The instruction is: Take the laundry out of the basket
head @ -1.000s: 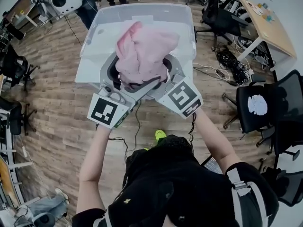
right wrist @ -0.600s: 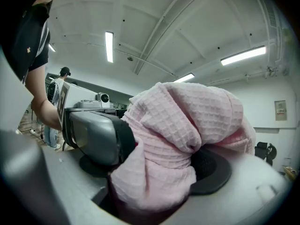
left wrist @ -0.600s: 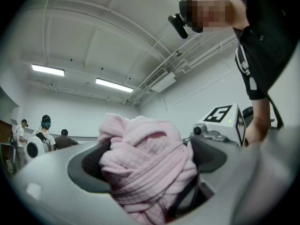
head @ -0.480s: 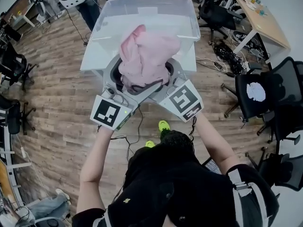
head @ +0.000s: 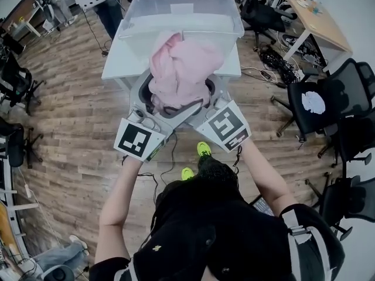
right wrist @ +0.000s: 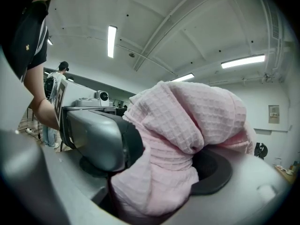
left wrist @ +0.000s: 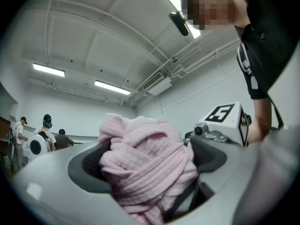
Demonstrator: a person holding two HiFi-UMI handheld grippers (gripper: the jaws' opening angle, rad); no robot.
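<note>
Pink waffle-weave laundry [head: 179,69] is bunched into one wad and held in the air between both grippers. It's at the near edge of the clear plastic basket [head: 140,16] on the white table [head: 116,69], and in the head view its top overlaps the basket's near wall. Left gripper [head: 145,101] has its jaws wide, pads pressed on the wad's left side. Right gripper [head: 212,98] is clamped the same way on the right side. Cloth fills both jaw gaps in the gripper views. Black office chairs [head: 316,104] stand on the wood floor [head: 76,127] to the right.
</note>
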